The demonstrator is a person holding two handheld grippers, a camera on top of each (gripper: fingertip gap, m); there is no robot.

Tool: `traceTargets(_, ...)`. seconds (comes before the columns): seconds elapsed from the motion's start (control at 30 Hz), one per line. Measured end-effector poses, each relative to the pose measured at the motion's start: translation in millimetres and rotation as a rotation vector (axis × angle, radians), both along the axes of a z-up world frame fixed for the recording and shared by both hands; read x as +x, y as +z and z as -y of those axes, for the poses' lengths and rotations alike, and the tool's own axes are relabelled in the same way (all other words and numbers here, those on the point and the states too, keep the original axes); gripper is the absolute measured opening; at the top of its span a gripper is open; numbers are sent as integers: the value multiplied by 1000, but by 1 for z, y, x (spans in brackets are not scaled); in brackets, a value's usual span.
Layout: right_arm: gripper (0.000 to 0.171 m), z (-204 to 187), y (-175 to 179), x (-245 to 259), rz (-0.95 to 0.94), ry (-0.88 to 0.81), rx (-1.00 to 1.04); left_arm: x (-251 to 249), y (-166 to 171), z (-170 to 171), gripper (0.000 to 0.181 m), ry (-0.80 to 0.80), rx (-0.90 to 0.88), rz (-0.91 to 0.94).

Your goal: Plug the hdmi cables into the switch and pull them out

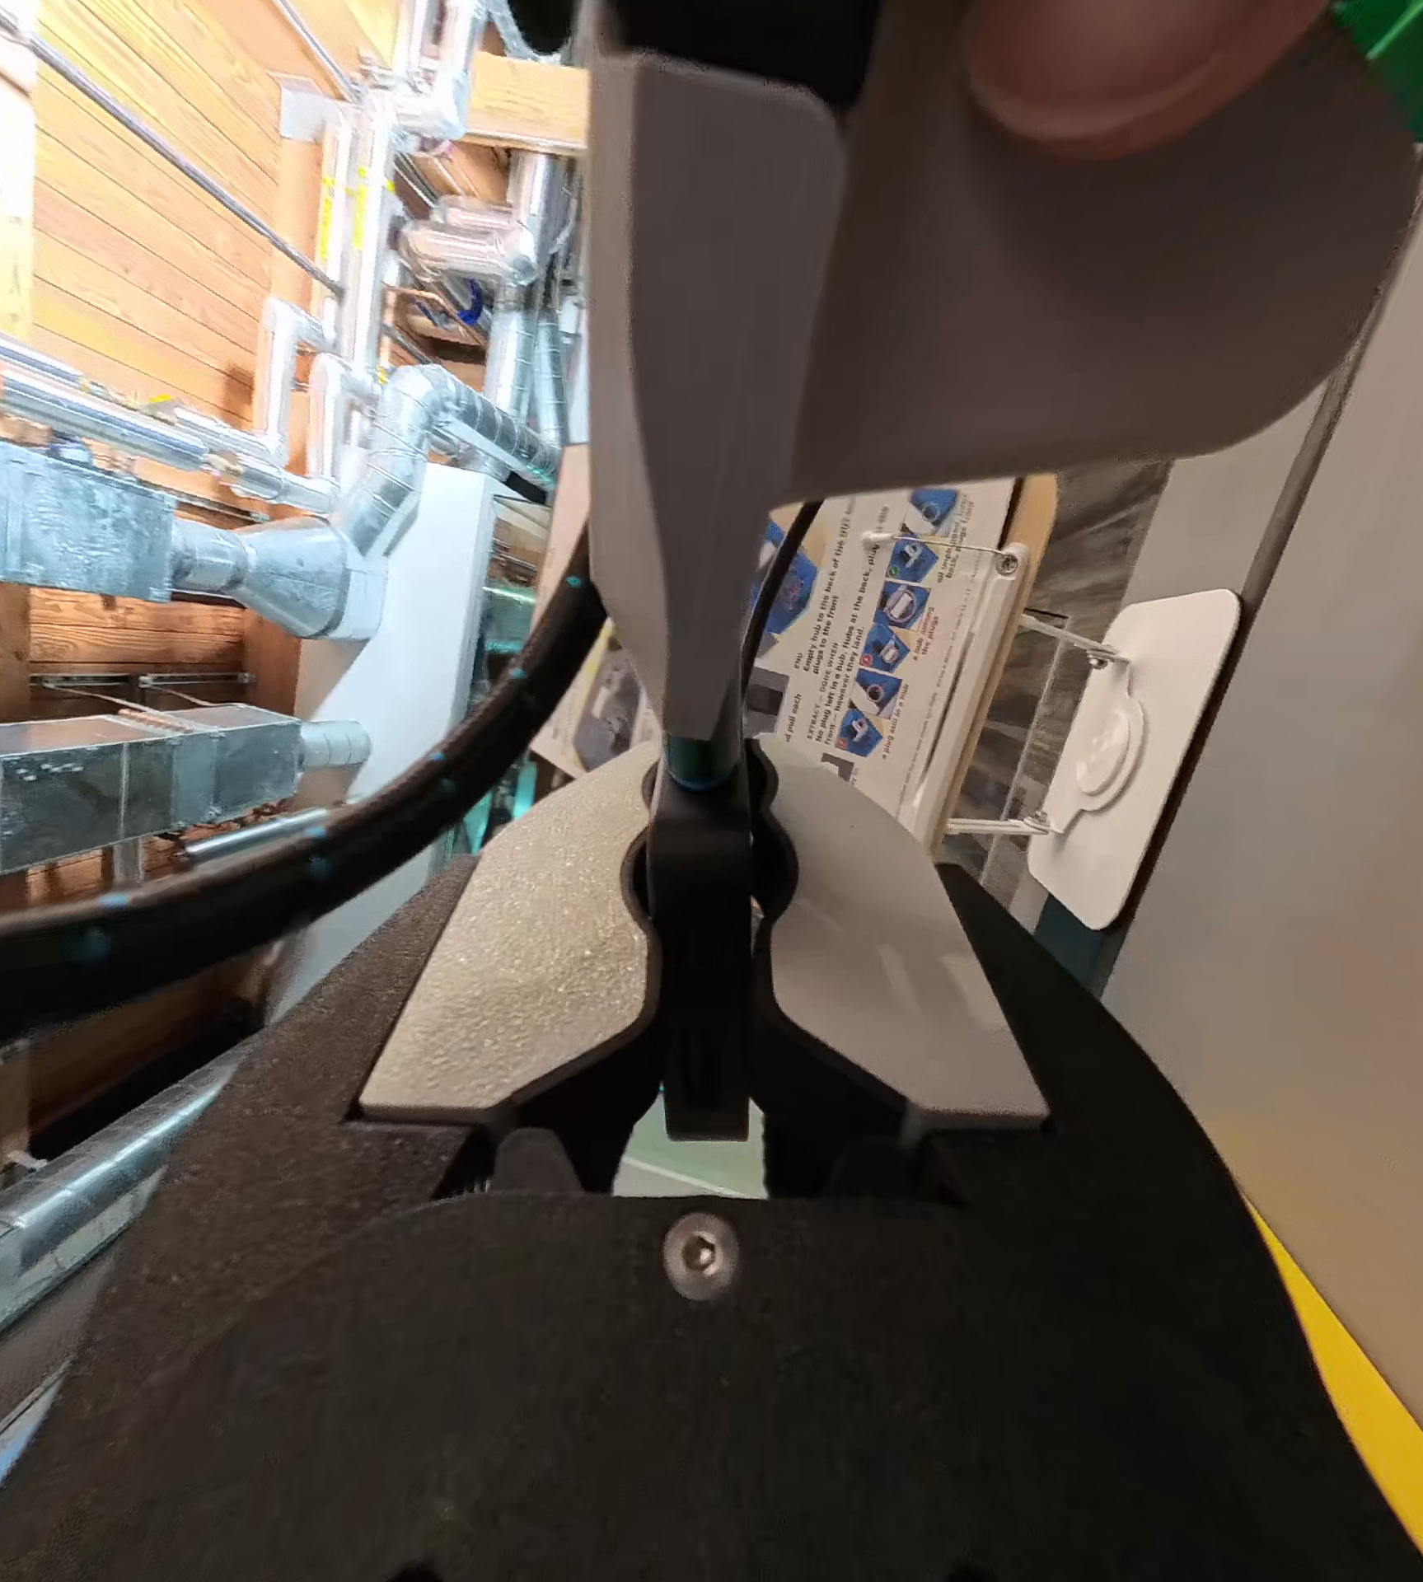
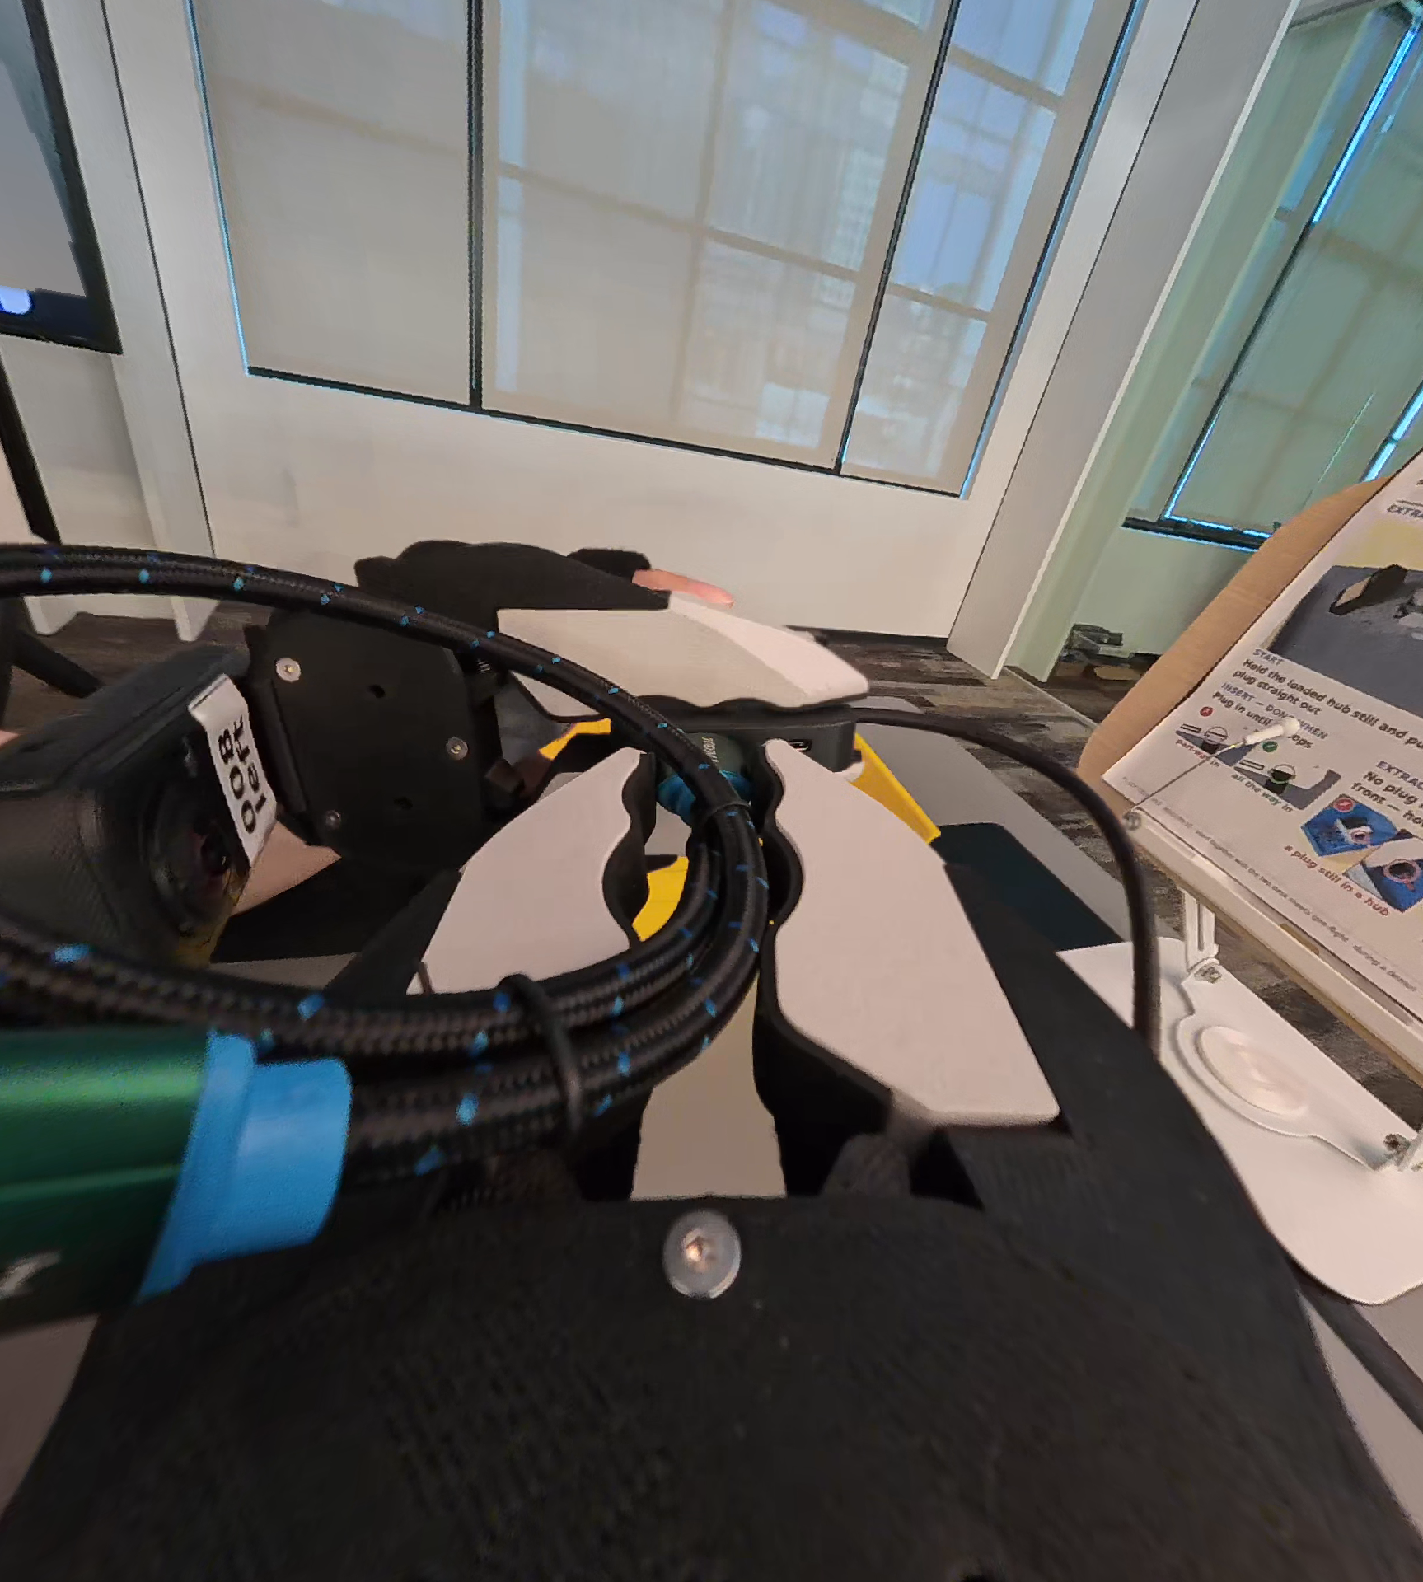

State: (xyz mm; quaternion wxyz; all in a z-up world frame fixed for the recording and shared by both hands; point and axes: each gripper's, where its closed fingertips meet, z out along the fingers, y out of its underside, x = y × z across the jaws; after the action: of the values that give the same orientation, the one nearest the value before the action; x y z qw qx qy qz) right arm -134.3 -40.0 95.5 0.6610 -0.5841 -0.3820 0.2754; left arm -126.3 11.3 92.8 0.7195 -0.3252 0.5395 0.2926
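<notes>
Left wrist view: the left gripper [image 1: 703,822] has its two pale grey fingers [image 1: 536,933] pressed onto the flat sides of a slim, dark grey rectangular HDMI switch [image 1: 701,984], which stands edge-on between them. At the far end of the switch sits a green metal HDMI plug with a blue collar [image 1: 690,758]. The plug meets the switch's end face; how deep it sits cannot be told.

Right wrist view: the right gripper [image 2: 703,775] faces the same joint from the other side. Its fingers [image 2: 879,967] pinch the green plug [image 2: 712,753] near their tips. A black braided cable flecked with blue [image 2: 519,1019] runs from this plug, is coiled and tied with a thin black band, and drapes over the right gripper's left finger. The cable's other end, a second green plug with a blue collar [image 2: 48,1138], lies close to the camera at lower left. Farther off, the left gripper [image 2: 827,685] holds the switch [image 2: 810,734] above the grey desk [image 2: 1392,1335].

A printed instruction sheet on a white stand [image 2: 1375,770] is on the desk, to the right.
</notes>
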Motion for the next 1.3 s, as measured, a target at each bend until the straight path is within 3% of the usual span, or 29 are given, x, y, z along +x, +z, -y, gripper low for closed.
traceTargets(0.07, 26, -1, 1, -1, -30, 7, -13, -1, -1, 0, 15, -2, -25, 2)
traceTargets(0.13, 44, -5, -4, -4, -23, -11, -51, 2, -2, 4, 15, -3, -2, -9)
traceTargets(0.2, 25, -3, -5, -4, -32, -7, -59, 3, -4, 2, 17, 12, -8, -17)
traceTargets(0.23, 24, -4, -7, -4, -26, -12, -65, 3, -5, 2, 17, 8, -14, -14)
traceTargets(0.43, 23, -3, -10, -5, 5, -18, -65, 8, -3, 5, 21, 1, 104, -29)
traceTargets(0.67, 23, -13, -21, -4, 45, -80, -59, 6, -18, -10, 17, 7, -18, -14)
traceTargets(1.0, 23, -11, -18, -6, -20, -94, -36, 4, -15, -8, 17, -16, -30, -10)
traceTargets(1.13, 23, -13, -16, -6, 20, -219, 67, 2, -16, -11, 17, -5, -51, -6)
traceTargets(1.3, 23, -14, -17, -6, 0, -228, 34, 1, -16, -13, 17, 6, -47, -13)
